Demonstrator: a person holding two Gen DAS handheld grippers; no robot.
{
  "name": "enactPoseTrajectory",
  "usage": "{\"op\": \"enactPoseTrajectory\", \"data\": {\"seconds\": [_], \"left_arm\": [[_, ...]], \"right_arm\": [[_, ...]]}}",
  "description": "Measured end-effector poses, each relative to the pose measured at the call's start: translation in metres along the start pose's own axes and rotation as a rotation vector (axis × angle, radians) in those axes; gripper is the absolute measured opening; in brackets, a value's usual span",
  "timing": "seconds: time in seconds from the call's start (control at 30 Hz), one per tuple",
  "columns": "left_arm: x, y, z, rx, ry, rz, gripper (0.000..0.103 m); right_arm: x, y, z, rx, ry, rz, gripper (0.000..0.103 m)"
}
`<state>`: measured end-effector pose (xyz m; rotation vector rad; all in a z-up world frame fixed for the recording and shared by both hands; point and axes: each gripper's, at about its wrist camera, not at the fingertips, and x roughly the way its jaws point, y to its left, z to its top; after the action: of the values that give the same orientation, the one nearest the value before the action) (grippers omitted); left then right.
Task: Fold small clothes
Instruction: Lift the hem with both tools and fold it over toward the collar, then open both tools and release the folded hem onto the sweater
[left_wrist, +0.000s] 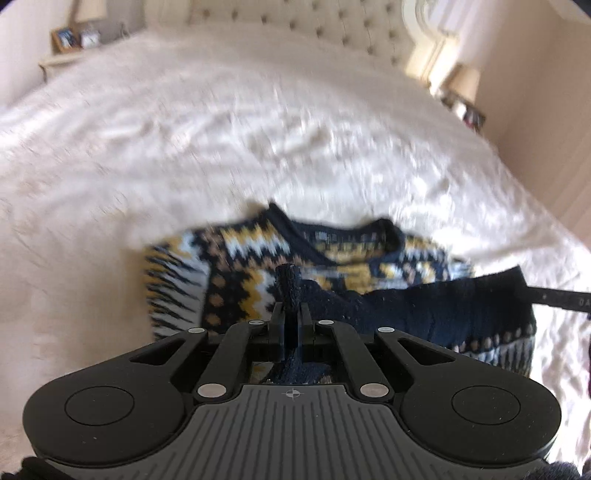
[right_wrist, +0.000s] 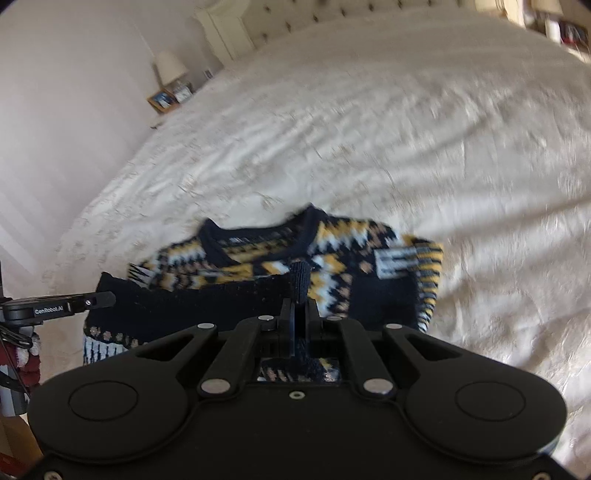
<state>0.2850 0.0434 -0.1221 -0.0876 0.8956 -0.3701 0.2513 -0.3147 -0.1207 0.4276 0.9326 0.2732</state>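
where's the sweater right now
In both wrist views the patterned sweater lies low-centre on the white bedspread, its navy hem pinched by both grippers.

A bedroom: bed (left_wrist: 258, 129), tufted headboard (left_wrist: 295, 22), bedside lamp (right_wrist: 168, 66).

Both black: left gripper (left_wrist: 291, 295) has a ribbed grey plate with crosshair mark and silver rivets; right gripper (right_wrist: 300, 291) plain, one screw.
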Motion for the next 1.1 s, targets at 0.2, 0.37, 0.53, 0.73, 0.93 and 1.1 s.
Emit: {"op": "enactPoseTrajectory", "data": {"seconds": [0.2,0.37,0.53,0.73,0.93,1.1], "left_arm": [[-0.028,0.000,0.034,0.060,-0.083,-0.001,0.005],[0.003,0.009,0.069,0.111,-0.088,0.017,0.005],[0.064,0.017,0.085,0.145,0.000,0.028,0.005],[0.132,0.028,0.079,0.146,0.159,0.077,0.008],[0.150,0.048,0.077,0.117,0.182,0.178,0.026],[0.127,0.047,0.088,0.094,0.116,0.222,0.026]], "right_arm": [[-0.004,0.016,0.033,-0.033,-0.063,0.019,0.012],[0.032,0.008,0.065,-0.016,-0.060,-0.005,0.012],[0.089,-0.010,0.083,0.003,0.003,-0.053,0.012],[0.141,-0.035,0.079,0.012,0.108,-0.116,0.014],[0.150,-0.055,0.071,0.052,0.123,-0.192,0.020],[0.123,-0.062,0.071,0.095,0.059,-0.207,0.029]]}}
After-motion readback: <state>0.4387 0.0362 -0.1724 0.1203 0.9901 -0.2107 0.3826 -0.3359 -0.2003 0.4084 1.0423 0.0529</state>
